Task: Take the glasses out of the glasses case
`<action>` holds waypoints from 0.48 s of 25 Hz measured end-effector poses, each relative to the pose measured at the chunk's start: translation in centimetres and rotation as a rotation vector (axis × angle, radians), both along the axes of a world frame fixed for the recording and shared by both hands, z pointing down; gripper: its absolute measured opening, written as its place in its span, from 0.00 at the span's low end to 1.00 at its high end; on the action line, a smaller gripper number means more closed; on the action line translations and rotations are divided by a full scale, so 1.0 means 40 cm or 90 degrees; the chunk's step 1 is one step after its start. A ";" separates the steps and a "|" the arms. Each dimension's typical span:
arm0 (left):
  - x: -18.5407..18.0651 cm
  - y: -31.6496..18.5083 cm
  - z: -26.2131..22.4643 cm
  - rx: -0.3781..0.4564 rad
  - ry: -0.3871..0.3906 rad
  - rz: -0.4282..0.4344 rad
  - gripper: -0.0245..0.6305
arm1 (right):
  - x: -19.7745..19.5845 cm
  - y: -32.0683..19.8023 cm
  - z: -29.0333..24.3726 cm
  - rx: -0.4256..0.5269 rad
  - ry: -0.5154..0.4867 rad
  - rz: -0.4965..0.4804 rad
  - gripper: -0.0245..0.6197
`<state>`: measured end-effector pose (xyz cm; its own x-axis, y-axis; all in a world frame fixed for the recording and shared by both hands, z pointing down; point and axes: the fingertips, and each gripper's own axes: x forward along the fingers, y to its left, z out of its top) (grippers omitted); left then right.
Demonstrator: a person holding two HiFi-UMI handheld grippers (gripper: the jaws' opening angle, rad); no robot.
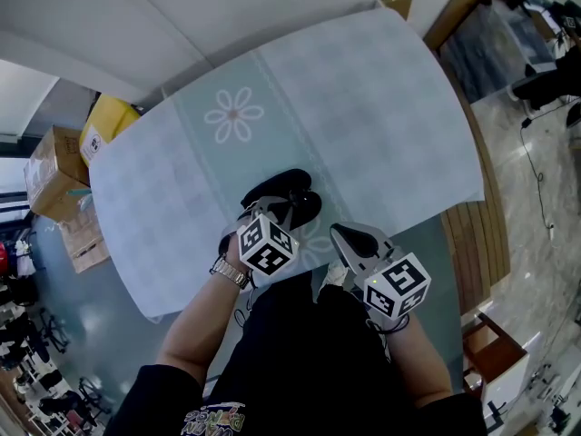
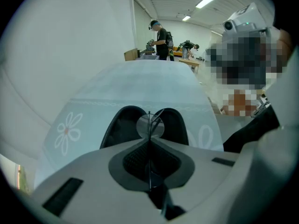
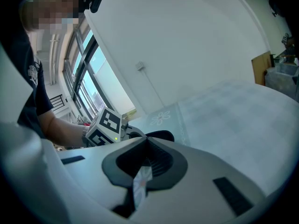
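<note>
My left gripper (image 2: 149, 137) has its fingers pinched shut on the glasses (image 2: 145, 124) at the open glasses case (image 1: 277, 189); my right gripper (image 3: 145, 140) is closed and empty. I judge the removal is underway; next I'd lift them clear toward bare tabletop (image 1: 363, 107).

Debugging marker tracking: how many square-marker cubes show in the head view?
2. One white square-marker cube rides the left gripper over the open black glasses case; the other rides the right gripper. None seems hidden.

No text reads clearly; the lettering on the person's shirt (image 1: 215, 417) is too blurred.
</note>
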<state>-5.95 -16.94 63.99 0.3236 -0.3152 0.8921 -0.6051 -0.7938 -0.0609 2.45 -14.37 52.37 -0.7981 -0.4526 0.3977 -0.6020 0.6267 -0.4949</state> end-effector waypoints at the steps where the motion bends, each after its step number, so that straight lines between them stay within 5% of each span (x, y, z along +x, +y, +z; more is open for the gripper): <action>1: 0.000 -0.001 -0.006 0.004 0.000 -0.003 0.08 | 0.004 0.002 -0.002 0.001 -0.001 0.001 0.07; 12: -0.003 -0.003 -0.082 0.056 0.009 -0.040 0.08 | 0.039 0.022 -0.038 0.028 -0.006 -0.010 0.07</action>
